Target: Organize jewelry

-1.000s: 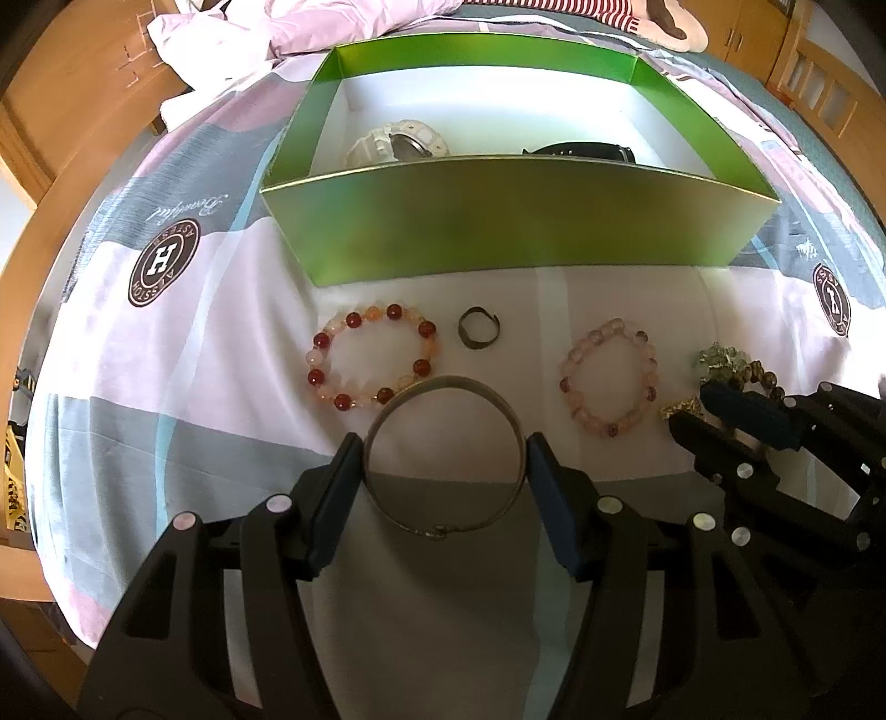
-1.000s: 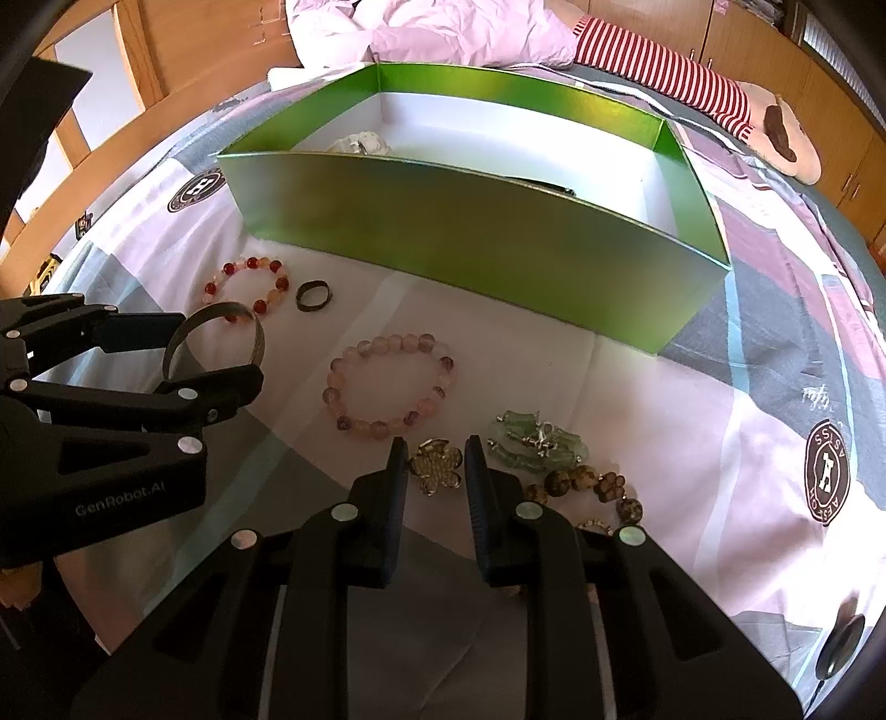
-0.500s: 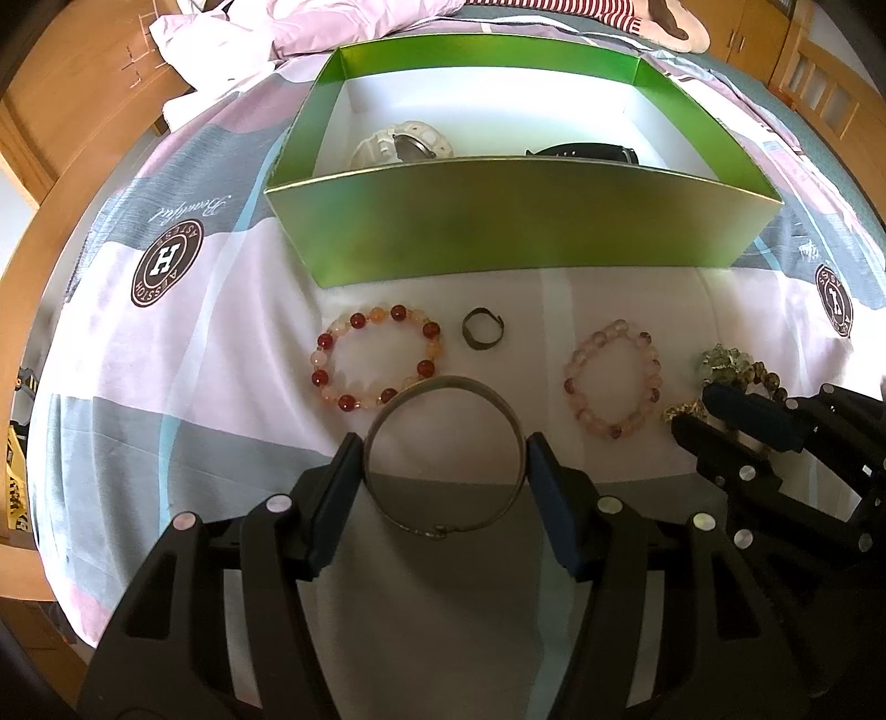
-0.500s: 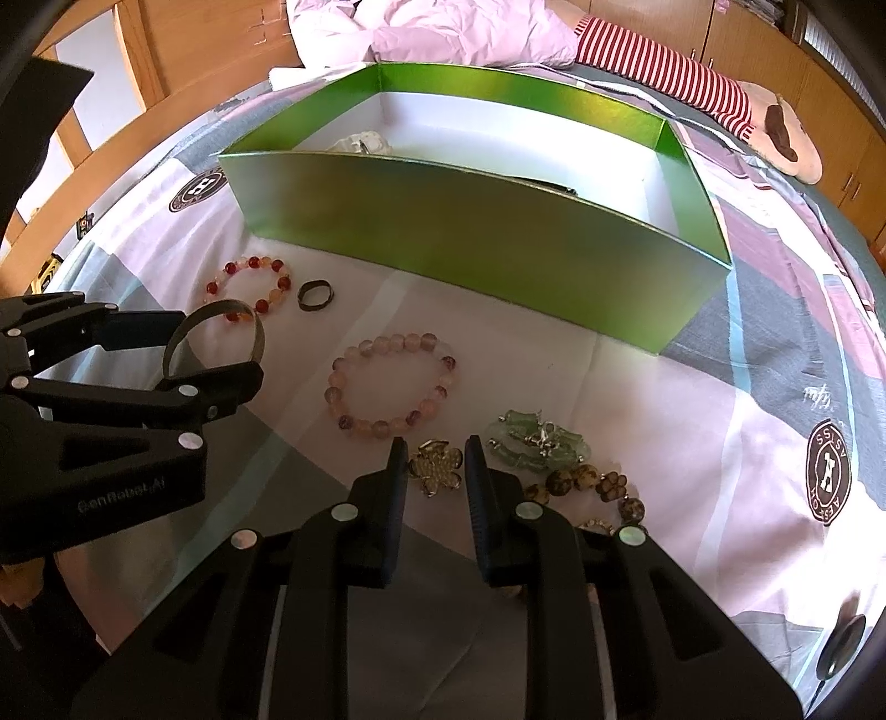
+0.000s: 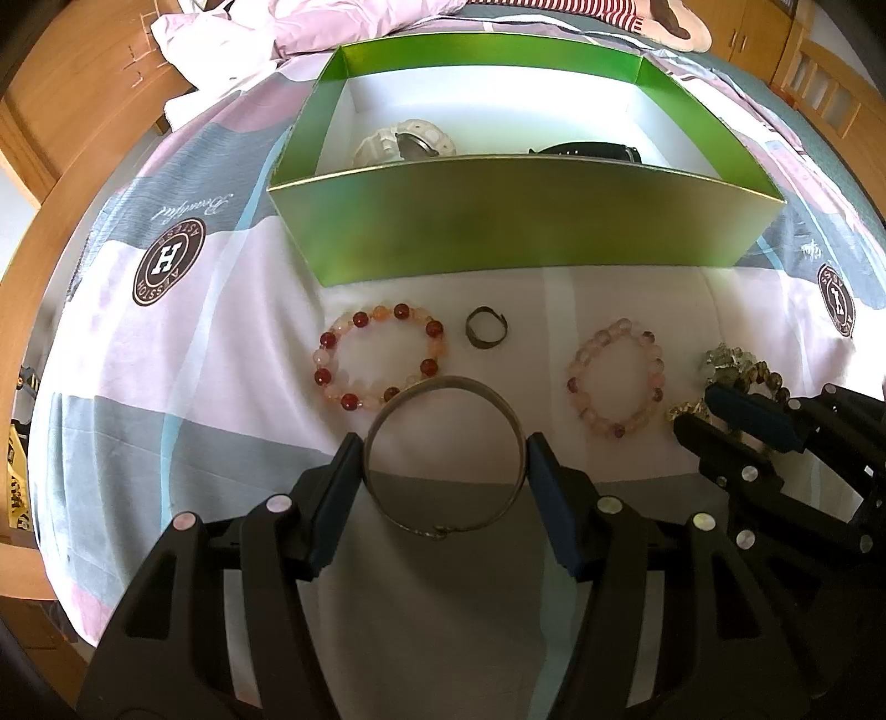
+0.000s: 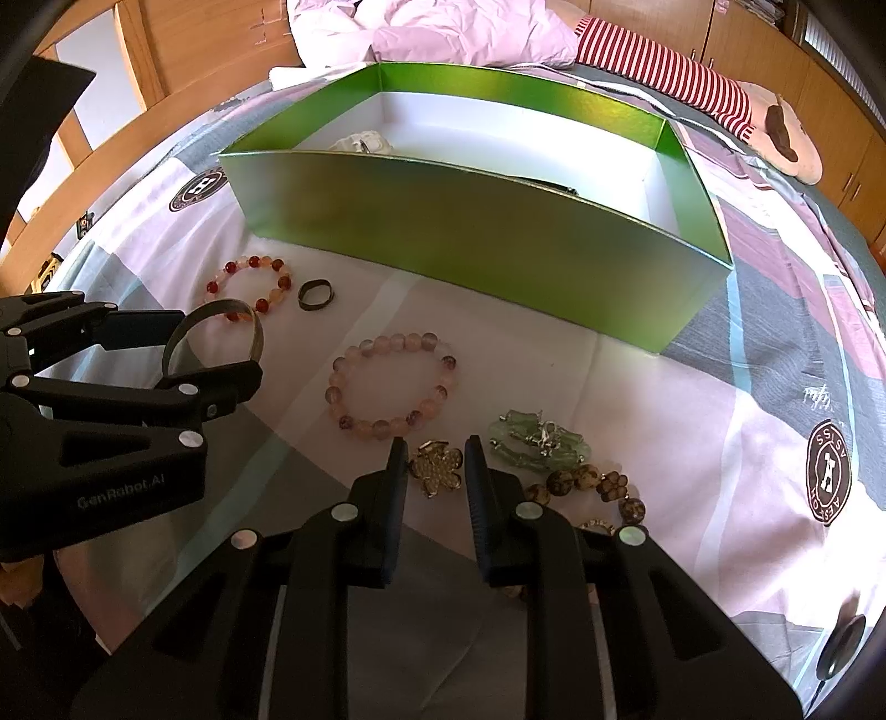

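My left gripper is shut on a silver bangle, held just above the bedsheet; it also shows in the right wrist view. My right gripper is shut on a gold flower brooch that lies by the sheet. A red-and-orange bead bracelet, a dark ring and a pink bead bracelet lie on the sheet in front of the green box. The box holds a white bracelet and a black band.
A green stone piece and a brown bead bracelet lie right of the brooch. Pink bedding and a striped sleeve lie behind the box. Wooden bed rails run along the left.
The left gripper with the bangle has risen slightly, so the box interior shows more. The right gripper stays on the brooch.
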`<action>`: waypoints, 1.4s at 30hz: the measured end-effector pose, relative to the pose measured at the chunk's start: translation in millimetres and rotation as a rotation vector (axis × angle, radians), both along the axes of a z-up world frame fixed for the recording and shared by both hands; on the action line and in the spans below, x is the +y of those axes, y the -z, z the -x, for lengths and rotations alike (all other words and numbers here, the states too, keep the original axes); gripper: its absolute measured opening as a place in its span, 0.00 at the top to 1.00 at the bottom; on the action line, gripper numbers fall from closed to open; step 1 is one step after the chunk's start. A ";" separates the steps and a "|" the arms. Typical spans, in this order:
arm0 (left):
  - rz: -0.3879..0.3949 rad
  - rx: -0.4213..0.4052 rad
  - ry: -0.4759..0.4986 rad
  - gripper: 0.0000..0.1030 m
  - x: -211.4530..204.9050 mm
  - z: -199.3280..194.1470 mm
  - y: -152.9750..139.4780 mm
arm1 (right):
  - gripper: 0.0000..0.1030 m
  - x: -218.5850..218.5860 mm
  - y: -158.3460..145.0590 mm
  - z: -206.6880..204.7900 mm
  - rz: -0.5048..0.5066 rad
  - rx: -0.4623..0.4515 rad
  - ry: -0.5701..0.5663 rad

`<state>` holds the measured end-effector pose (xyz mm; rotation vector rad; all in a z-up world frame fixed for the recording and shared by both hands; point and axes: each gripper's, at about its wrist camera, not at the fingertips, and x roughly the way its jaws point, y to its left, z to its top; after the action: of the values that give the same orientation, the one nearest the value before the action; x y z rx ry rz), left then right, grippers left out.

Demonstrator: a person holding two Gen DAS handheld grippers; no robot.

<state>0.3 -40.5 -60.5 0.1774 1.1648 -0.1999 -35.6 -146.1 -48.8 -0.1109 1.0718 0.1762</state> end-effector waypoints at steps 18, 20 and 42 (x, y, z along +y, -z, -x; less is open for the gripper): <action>0.125 -0.045 -0.056 0.42 28.1 -8.9 -31.0 | 0.80 -27.0 -38.5 -6.4 -0.124 -0.090 0.088; 0.192 -0.067 -0.079 0.42 39.9 -21.3 -52.1 | 0.80 -36.6 -60.6 -15.6 -0.140 -0.154 0.116; 0.162 -0.141 -0.077 0.19 28.2 -112.3 -78.3 | 0.27 -133.7 -89.3 -68.6 -0.299 -0.166 0.372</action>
<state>112.6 -12.3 17.8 0.0035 1.0087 -0.2090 33.0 -279.9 40.5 0.3367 0.8724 -0.0111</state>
